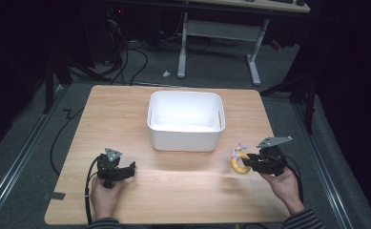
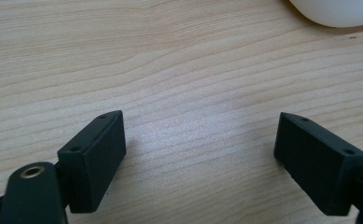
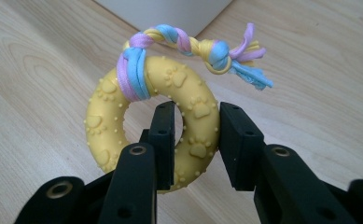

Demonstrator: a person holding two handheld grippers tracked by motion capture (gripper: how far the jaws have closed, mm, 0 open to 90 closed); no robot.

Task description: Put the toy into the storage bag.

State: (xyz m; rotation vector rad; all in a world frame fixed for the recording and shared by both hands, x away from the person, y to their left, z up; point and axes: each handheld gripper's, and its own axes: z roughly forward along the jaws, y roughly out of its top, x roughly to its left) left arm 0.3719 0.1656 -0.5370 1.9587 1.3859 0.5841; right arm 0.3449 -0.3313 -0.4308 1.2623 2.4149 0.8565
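Gripping the yellow ring toy (image 3: 188, 135), the right tool (image 3: 198, 140) is clamped.

Brightly lit from above at the table (image 1: 126, 109) middle, glare on the white bin (image 1: 185, 119), dark beyond the edges; sharp close-ups, soft shadows

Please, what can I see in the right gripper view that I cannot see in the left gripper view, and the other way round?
Right gripper view: the right gripper is shut on a yellow ring toy; one jaw goes through its hole, the other presses its outer edge. The ring has paw prints, and a braided rope of pink, blue and yellow is tied to it.

Left gripper view: the left gripper is open, with bare table between the jaws.

Both: the wooden table and a part of the white bin.
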